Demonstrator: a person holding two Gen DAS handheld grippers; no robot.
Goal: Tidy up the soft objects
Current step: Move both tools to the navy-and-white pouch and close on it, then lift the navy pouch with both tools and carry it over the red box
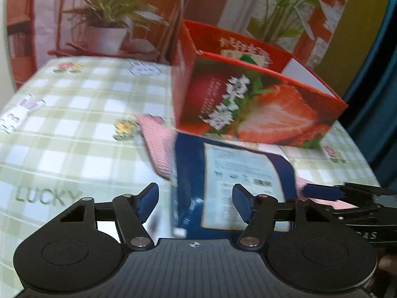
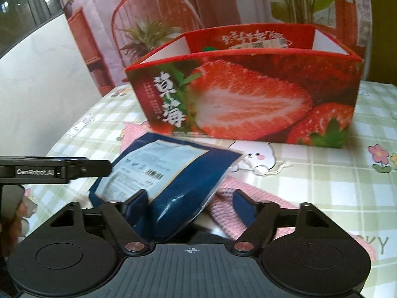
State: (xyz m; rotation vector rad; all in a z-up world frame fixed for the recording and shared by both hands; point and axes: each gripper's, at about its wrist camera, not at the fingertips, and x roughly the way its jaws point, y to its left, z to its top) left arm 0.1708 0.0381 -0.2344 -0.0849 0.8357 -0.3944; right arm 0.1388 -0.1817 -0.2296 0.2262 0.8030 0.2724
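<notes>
Checked tablecloth (image 1: 74,149) is covering the table, plant-print backdrop behind. Left gripper (image 1: 196,204) is sitting part-open around the near edge of the blue pouch (image 1: 238,188); pads not visibly pressing, no grip confirmed. Right gripper (image 2: 189,207) is likewise part-open, straddling the pouch's corner, with the pink knit (image 2: 230,206) lying under it. Pouch is resting on the knit, just in front of the strawberry box (image 2: 248,99) at 12 o'clock.
</notes>
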